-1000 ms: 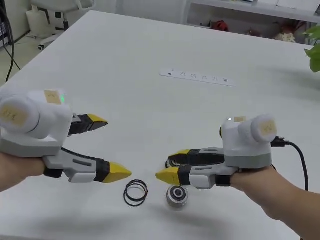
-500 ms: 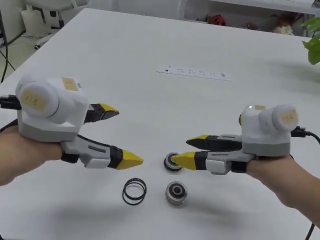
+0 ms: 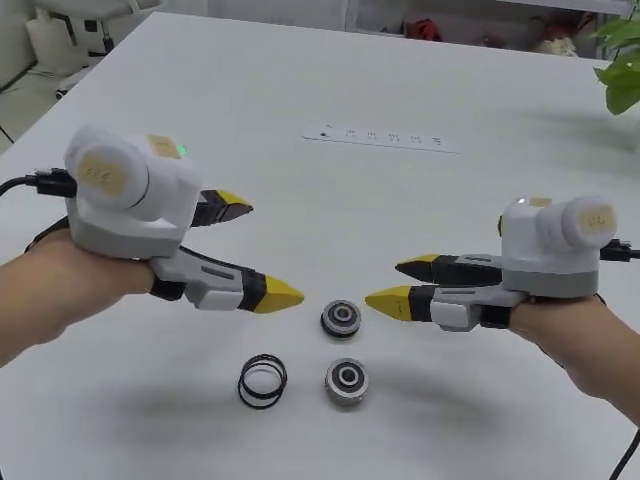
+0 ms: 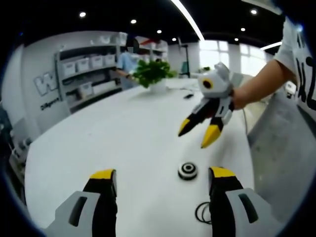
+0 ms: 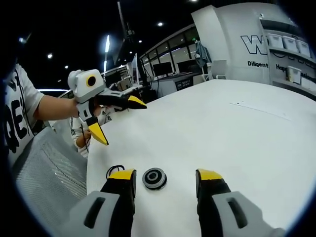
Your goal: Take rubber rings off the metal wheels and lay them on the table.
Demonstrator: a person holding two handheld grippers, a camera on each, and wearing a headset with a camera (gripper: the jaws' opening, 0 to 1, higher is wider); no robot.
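Scene: A person at a white bench (image 3: pixel 250 90) holds two white grippers with yellow tips above the surface, their tips pointed toward each other.
Left gripper: The left gripper (image 3: pixel 255 250) hangs over the left of the bench. Its jaws are spread wide, one yellow tip far and the other nearer and lower, with nothing between them.
Right gripper: The right gripper (image 3: pixel 398 283) hangs over the right side. Its jaws are parted by a narrower gap and are empty.
Wheels: Two small round metal wheels lie flat between the grippers. The far metal wheel (image 3: pixel 341 318) sits between the two nearer yellow tips. The near metal wheel (image 3: pixel 346 381) lies just nearer the person, apart from it.
Rings: A few thin black rubber rings (image 3: pixel 262 381), overlapping, lie flat on the bench just left of the near metal wheel, not touching it.
Left gripper view: One wheel, probably the far metal wheel (image 4: pixel 187 170), lies on the bench ahead between this gripper's open jaws. The black rubber rings (image 4: pixel 202 212) show beside one jaw, and the right gripper (image 4: pixel 196 137) is beyond.
Right gripper view: The same wheel (image 5: pixel 154 178) lies ahead between this gripper's parted jaws, with the left gripper (image 5: pixel 120 122) beyond it.
Background: A long white power strip (image 3: pixel 380 137) lies at the far middle of the bench, and a green leafy plant (image 3: pixel 620 65) stands at the far right.
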